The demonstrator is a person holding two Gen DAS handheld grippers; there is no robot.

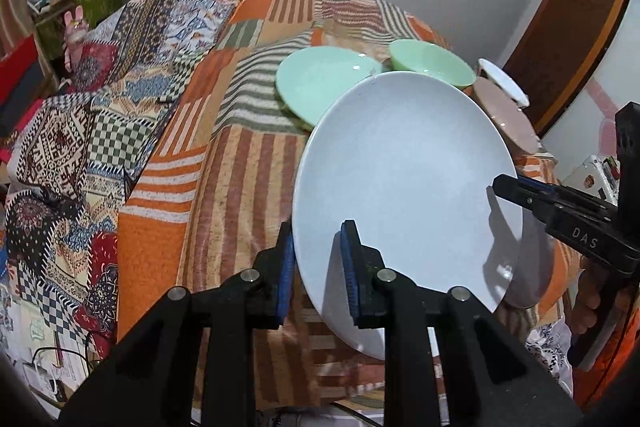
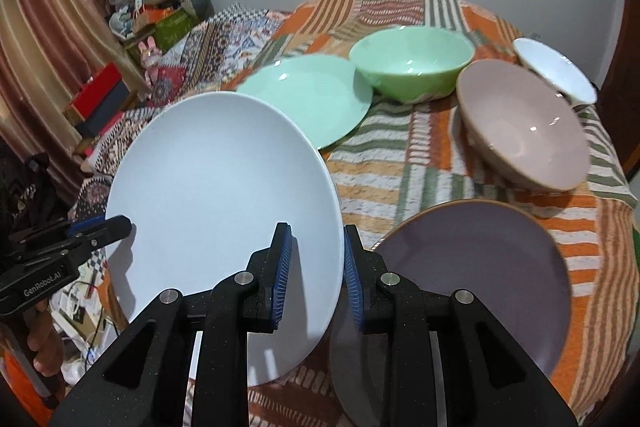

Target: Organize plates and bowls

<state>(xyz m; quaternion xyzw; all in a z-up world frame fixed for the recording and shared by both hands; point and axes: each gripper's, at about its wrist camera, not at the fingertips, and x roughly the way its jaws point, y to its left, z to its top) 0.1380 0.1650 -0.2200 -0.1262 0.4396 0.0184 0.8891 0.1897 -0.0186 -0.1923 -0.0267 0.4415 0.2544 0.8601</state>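
A pale blue plate point(image 1: 400, 179) point(image 2: 224, 203) hangs tilted above the table, held at two opposite rims. My left gripper point(image 1: 318, 267) is shut on its near-left rim, one pad above and one below. My right gripper point(image 2: 316, 267) is shut on the plate's right rim; in the left wrist view the right gripper point(image 1: 504, 189) reaches in from the right. The left gripper point(image 2: 120, 225) shows at the plate's left edge in the right wrist view. On the table lie a mint plate point(image 2: 308, 95), a green bowl point(image 2: 412, 63), a pink bowl point(image 2: 524, 127), a small white bowl point(image 2: 556, 71) and a lavender plate point(image 2: 480, 287).
The table wears an orange, green and white striped patchwork cloth point(image 2: 400, 167). A second patterned cloth point(image 1: 80, 147) drapes to the left. Boxes and cluttered shelves point(image 2: 152, 11) stand by the curtain at the far left. A hand point(image 1: 600, 295) grips the right tool's handle.
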